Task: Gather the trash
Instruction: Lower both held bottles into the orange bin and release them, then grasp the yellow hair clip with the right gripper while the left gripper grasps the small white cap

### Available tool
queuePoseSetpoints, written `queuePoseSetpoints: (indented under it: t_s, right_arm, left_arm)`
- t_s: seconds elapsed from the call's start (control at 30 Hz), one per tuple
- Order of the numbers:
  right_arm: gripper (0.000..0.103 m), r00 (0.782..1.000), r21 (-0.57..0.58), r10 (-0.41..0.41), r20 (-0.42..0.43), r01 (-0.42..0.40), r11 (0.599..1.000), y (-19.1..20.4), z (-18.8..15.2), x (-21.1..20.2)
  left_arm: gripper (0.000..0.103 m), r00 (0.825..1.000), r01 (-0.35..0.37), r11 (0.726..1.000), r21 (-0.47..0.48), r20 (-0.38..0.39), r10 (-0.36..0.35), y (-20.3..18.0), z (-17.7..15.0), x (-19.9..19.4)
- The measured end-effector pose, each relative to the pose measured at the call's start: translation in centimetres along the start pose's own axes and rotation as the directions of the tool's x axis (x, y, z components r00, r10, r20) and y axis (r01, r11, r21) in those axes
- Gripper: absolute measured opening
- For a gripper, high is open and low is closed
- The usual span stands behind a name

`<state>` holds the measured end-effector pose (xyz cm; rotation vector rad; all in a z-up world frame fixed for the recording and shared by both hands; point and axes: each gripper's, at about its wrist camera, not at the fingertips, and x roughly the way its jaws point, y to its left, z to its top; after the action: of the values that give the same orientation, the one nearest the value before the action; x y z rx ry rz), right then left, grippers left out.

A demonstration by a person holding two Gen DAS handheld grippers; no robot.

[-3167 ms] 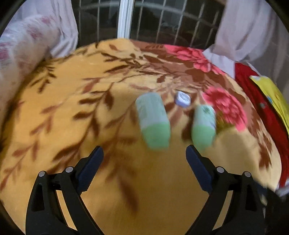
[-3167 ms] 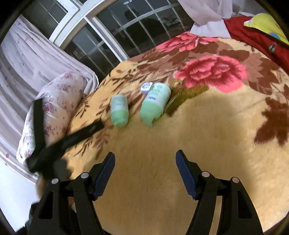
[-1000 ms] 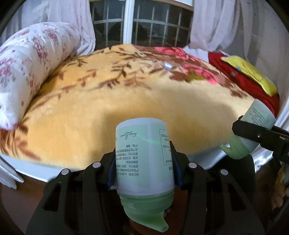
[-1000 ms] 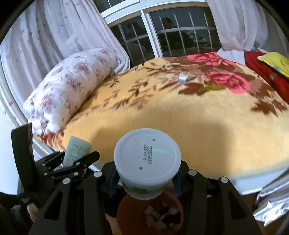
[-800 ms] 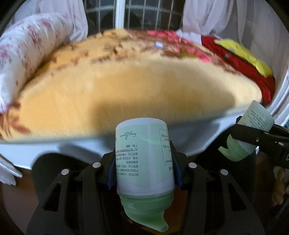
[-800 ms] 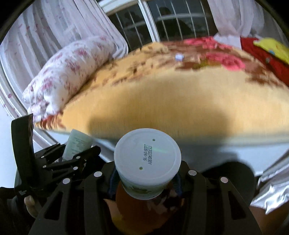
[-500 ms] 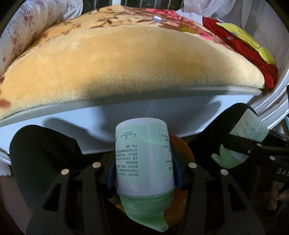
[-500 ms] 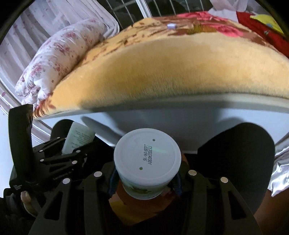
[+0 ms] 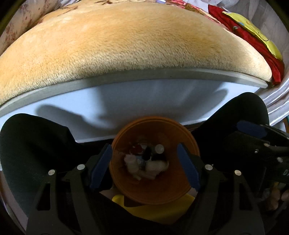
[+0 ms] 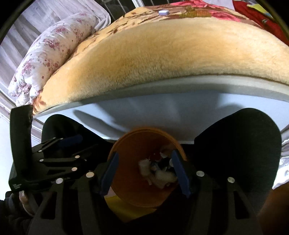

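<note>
An orange waste bin (image 9: 159, 188) stands on the floor between the person's knees, below the bed edge; it also shows in the right wrist view (image 10: 130, 182). It holds crumpled white paper (image 9: 150, 166) and other scraps (image 10: 159, 173). My left gripper (image 9: 144, 166) is open and empty right above the bin's mouth. My right gripper (image 10: 144, 173) is open and empty above the same bin. The right gripper's body shows at the right of the left wrist view (image 9: 260, 142), and the left gripper at the left of the right wrist view (image 10: 54, 155). The green bottles are not clearly visible.
The bed with a yellow flowered blanket (image 9: 126, 45) fills the upper view, its white frame (image 9: 144, 101) just behind the bin. A small white box (image 10: 163, 12) lies far back on the blanket. A flowered pillow (image 10: 50, 52) is left. Dark-clothed knees (image 10: 238, 141) flank the bin.
Both grippers have opened and the two green bottles they held are gone from the jaws. Both grippers have dropped lower, over the orange bin.
</note>
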<state>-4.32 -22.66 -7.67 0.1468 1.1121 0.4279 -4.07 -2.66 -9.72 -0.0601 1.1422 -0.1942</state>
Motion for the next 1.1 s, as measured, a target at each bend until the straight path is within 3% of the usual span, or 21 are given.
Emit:
queuePoseSetpoints:
  t_s: [0.17,0.3,0.5,0.63,0.73,0.83,0.93,1.03,1.07,1.1]
  right_arm:
    - [0.06,0.999,0.007,0.028,0.035,-0.028,1.0,0.3,1.0,-2.3]
    - [0.068,0.991,0.022,0.063,0.114,-0.066,0.998,-0.1,4.3,-5.7]
    - [0.073,0.97,0.07,-0.035,0.242,0.019,0.997,-2.0,13.9,-7.6]
    - [0.074,0.968,0.218,-0.09,0.234,0.038,0.975,-4.6,21.6,-4.8]
    - [0.074,0.971,0.38,-0.096,0.217,0.006,0.925,-7.2,26.8,-1.7]
    - [0.074,0.976,0.541,-0.121,0.18,0.005,0.841,-9.2,31.0,2.3]
    - [0.075,0.977,0.589,-0.175,0.121,0.071,0.805,-10.0,33.9,5.2]
    - [0.076,0.96,0.557,-0.266,0.084,0.176,0.812,-9.6,35.9,6.9]
    - [0.075,0.95,0.538,-0.303,0.073,0.218,0.814,-9.5,36.5,7.6]
    - [0.066,0.941,0.522,-0.332,0.069,0.249,0.815,-9.3,36.7,8.0]
  left_arm:
    - [0.073,0.999,-0.02,1.0,0.018,0.032,0.02,-0.5,0.5,-1.0]
    - [0.074,0.993,-0.038,0.997,0.074,0.112,0.029,-1.1,1.5,-3.5]
    - [0.088,0.952,-0.035,0.993,0.11,0.307,-0.001,-1.3,4.3,-8.6]
    - [0.088,0.932,-0.024,0.996,0.088,0.362,-0.01,-0.6,6.6,-9.5]
    - [0.089,0.933,0.005,0.998,0.061,0.359,-0.027,0.1,8.5,-9.2]
    - [0.089,0.934,0.005,0.999,0.052,0.357,-0.024,1.0,10.2,-8.8]
    - [0.089,0.937,0.005,0.999,0.044,0.348,-0.02,1.8,12.2,-8.2]
    - [0.089,0.94,0.007,0.999,0.037,0.339,-0.019,2.6,14.6,-7.5]
    - [0.089,0.942,0.01,0.999,0.034,0.336,-0.021,2.9,15.3,-7.3]
    - [0.089,0.943,0.015,0.999,0.031,0.333,-0.024,3.1,16.1,-7.0]
